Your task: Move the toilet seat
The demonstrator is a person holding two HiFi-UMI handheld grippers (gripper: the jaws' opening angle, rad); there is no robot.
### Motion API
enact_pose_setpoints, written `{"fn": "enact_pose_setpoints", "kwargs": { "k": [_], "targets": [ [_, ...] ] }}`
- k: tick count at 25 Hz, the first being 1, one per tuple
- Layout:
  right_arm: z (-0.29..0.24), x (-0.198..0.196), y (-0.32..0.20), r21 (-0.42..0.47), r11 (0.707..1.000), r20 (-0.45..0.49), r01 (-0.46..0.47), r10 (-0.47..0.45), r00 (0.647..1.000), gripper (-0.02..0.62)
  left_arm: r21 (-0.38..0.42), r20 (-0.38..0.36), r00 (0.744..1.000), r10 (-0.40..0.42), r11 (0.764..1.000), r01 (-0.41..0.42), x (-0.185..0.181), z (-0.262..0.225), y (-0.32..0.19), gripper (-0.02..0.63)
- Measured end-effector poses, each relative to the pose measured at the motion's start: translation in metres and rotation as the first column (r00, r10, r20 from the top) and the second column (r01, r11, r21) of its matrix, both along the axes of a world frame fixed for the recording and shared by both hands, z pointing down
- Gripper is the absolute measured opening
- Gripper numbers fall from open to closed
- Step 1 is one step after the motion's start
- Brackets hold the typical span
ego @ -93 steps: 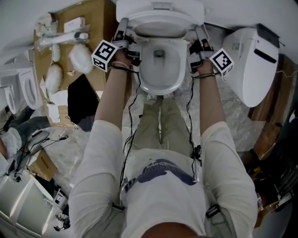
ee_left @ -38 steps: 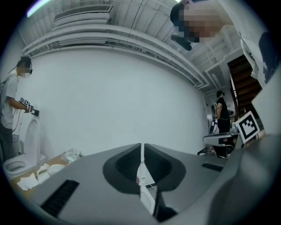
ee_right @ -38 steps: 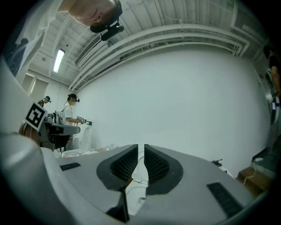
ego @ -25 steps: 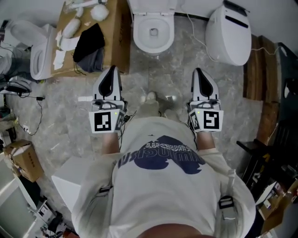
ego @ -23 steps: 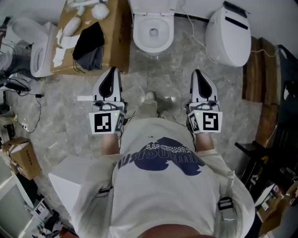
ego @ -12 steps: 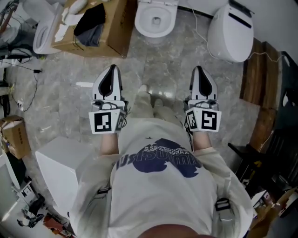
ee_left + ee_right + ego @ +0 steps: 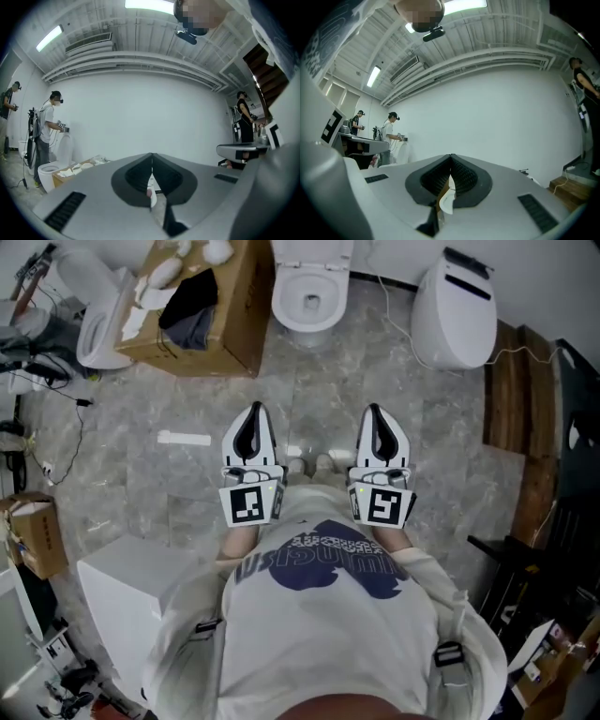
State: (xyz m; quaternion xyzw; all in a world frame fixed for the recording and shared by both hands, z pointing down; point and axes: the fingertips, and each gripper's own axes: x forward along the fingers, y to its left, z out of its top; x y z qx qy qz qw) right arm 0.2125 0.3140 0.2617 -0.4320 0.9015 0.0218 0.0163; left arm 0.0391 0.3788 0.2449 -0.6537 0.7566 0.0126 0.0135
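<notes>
My left gripper (image 7: 251, 411) and right gripper (image 7: 375, 411) are side by side close to my chest, both pressed together with nothing between the jaws. The white oval toilet seat (image 7: 285, 307) lies far ahead, well apart from both and roughly centred between them.

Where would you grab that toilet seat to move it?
Probably the front edge of the toilet seat, approached from the open floor in front. It appears to lie flat on the bowl, hinged at the back, and the cardboard box crowds its left side.
</notes>
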Motion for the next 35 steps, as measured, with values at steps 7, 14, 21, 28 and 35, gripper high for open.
{"fn": "enact_pose_setpoints", "kwargs": {
  "k": [7,14,21,28,35],
  "targets": [
    [0.007,-0.016,0.016,0.046,0.999,0.017,-0.017,0.016,1.0,0.009,-0.002,0.003,0.999,0.045,0.999,-0.045,0.005,0.015,0.008,0.0],
    [-0.008,0.003,0.008,0.079,0.993,0.014,-0.089,0.088,0.996,0.011,0.052,0.012,0.998,0.068,0.996,-0.069,-0.018,-0.008,0.007,-0.001],
    [-0.015,-0.009,0.01,0.102,0.992,0.012,-0.08,0.079,0.997,0.009,0.063,0.097,0.992,0.079,0.994,-0.086,-0.018,-0.011,0.005,-0.001],
    [-0.014,-0.017,0.014,0.1,0.994,-0.003,-0.05,0.051,0.999,0.009,0.064,0.094,0.991,0.097,0.993,-0.103,-0.009,-0.01,0.001,-0.001],
    [-0.018,-0.021,0.007,0.111,0.992,-0.008,-0.057,0.059,0.998,0.009,0.051,0.121,0.988,0.098,0.993,-0.104,-0.008,-0.009,-0.006,-0.003]
  ]
}}
